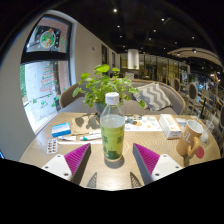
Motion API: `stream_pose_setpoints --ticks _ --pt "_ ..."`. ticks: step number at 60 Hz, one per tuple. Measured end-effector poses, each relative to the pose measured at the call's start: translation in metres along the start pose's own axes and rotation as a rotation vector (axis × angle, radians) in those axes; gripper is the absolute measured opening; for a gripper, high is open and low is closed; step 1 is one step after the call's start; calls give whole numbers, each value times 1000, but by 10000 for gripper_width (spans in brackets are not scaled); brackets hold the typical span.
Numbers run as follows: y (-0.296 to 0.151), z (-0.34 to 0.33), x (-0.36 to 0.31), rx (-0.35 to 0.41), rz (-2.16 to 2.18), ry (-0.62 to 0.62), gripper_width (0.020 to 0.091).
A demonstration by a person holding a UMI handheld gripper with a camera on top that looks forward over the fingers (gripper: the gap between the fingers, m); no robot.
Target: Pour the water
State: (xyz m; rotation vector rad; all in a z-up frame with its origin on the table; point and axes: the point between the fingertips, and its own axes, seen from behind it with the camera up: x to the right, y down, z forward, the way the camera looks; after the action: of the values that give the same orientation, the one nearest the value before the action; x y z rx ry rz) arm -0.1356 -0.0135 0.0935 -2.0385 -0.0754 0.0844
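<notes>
One bottle (112, 126): standing upright on the counter (150, 135), at twelve o'clock between the fingers, ready for grasping.
Gripper (110, 158): gaping open, not touching it.

Bottle (113, 127) upright on the surface (150, 140), just ahead of the claw (110, 160); plant (103, 86) stood behind it; box (170, 125) to its right
</notes>
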Motion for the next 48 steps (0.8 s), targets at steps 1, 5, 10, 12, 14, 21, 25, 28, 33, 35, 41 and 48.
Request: stream_pose_setpoints --ticks 1,5,10,12,14,21,25,28,33,35,41,48 --pt "-2 8 0 6 3 6 865" --pt "-4 37 3 20 16 24 862" --pt "-8 66 3 38 32 30 849" --pt "-11 77 3 48 31 30 812" --pt "-10 82 2 53 29 30 762" --pt "-12 95 4 69 22 44 547" --pt "-13 95 3 74 16 50 521" --pt "-12 93 3 74 19 48 497" --pt "-9 87 6 63 12 62 442" --pt "-9 84 7 55 5 65 420" --pt "-17 71 6 39 -10 64 380" --pt "-48 45 11 62 21 36 381"
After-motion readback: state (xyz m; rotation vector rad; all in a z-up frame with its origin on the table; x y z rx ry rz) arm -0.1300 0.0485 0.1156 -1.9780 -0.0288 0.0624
